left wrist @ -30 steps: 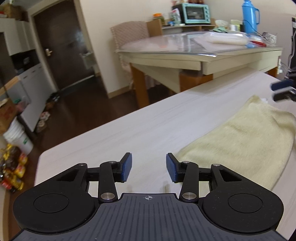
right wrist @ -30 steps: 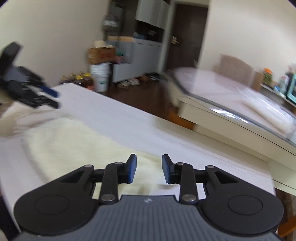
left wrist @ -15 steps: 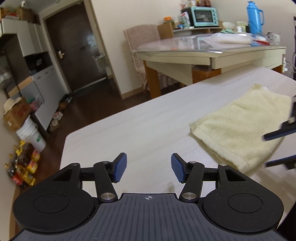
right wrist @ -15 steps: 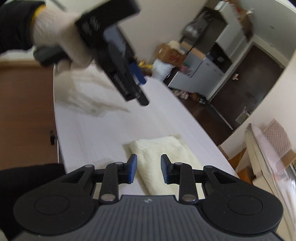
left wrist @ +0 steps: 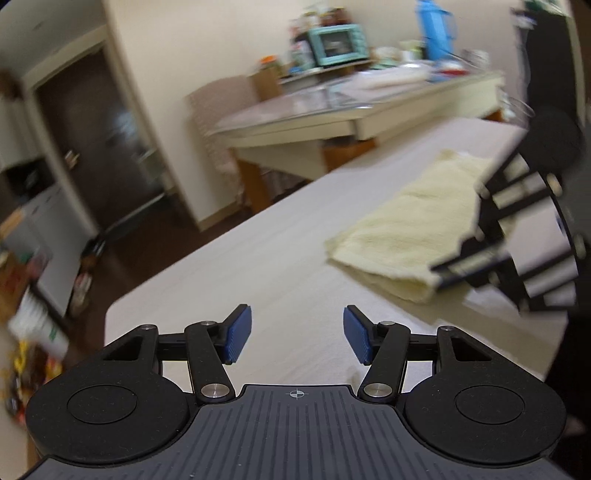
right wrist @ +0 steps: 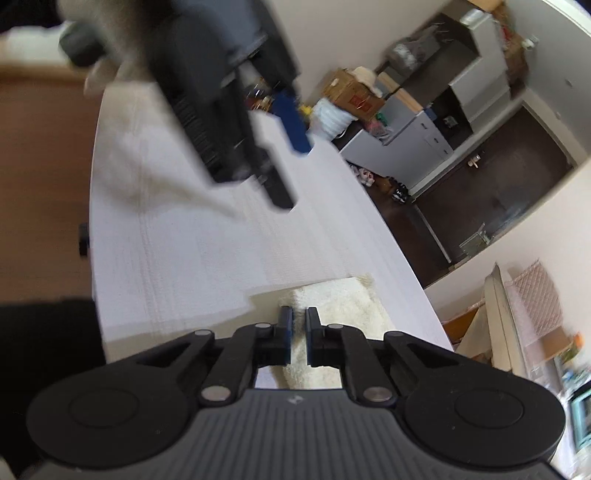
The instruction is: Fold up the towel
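The left tongs point(left wrist: 297, 334) are matte black plastic, with two round discs at the base, ribbed grey housing between them and flat blue rubber pads point(left wrist: 238, 332) on the fingertips. They stand spread apart with nothing between the pads, only the bare table point(left wrist: 229, 280) below, a pale surface with a fine whitish grain. A white-gloved hand point(right wrist: 107, 70) holds them, blurred in the right-hand camera.

Ahead and to the right of the left tongs lies the towel point(left wrist: 402, 229), a pale yellow terry cloth, fluffy and thick, already doubled over so that its near edge is a soft rounded fold. It lies flat on the table, with a slightly ragged fringe at the far corner.

The right tongs point(right wrist: 298, 338) are of the same make. Their jaws have just been closing and now stand pressed almost together, with a narrow slit left between the blue pads. They are right down at the near corner of the towel, and cream pile shows through the slit and under the fingers; whether they actually pinch the cloth or only rest over it I cannot tell. Seen from the left camera, the right tongs reach across the towel's right end, hiding part of it.

Beyond the table stands a second table point(left wrist: 295, 122) with a shiny top, and further back a small teal oven point(left wrist: 338, 44) and a blue flask point(left wrist: 432, 22), all blurred.
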